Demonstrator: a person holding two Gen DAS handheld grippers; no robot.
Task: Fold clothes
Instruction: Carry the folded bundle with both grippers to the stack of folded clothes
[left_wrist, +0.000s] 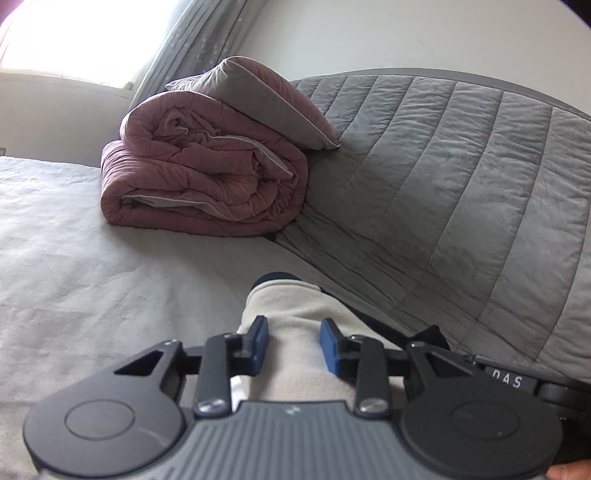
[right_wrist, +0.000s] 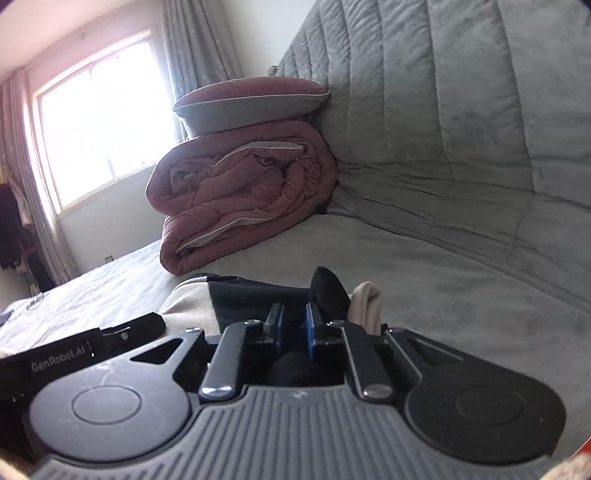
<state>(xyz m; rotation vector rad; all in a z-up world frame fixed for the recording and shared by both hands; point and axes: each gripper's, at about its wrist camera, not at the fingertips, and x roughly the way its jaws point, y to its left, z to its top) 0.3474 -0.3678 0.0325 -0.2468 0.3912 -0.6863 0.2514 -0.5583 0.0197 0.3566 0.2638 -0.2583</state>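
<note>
Across both wrist views the biggest thing is one grey quilted cover (left_wrist: 461, 192) draped up the headboard and down onto the bed, and beside it lies one pale sheet (left_wrist: 74, 258) over the rest of the mattress. Against the cover sits one rolled dusty-pink duvet (left_wrist: 199, 173) with grey piping, and one pink-and-grey pillow (left_wrist: 258, 99) rests on top of it, leaning on the quilting. One bright window (right_wrist: 99, 133) stands behind, with grey curtains (right_wrist: 199, 48) hanging at its side. Nearer the cameras lies the garment to be folded, one cream and navy fleece top (left_wrist: 295, 325), bunched on the bed just in front of both tools, at the foot of the quilted slope. Two hand-held grippers show, each with two blue pads. On the left gripper (left_wrist: 294, 343) the jaws stand partly apart with a thick cream fold of the top lying between them; whether the pads actually press it I cannot tell. On the right gripper (right_wrist: 294, 325) the jaws are drawn narrow, pinching the dark navy part of the top, with a cream cuff poking up just to the right. Two bits of writing can be read: "DAS" in white on a black body at the right edge of the left view, and "GenRobot.AI" on a black strap (right_wrist: 66, 363) at the left of the right view.
</note>
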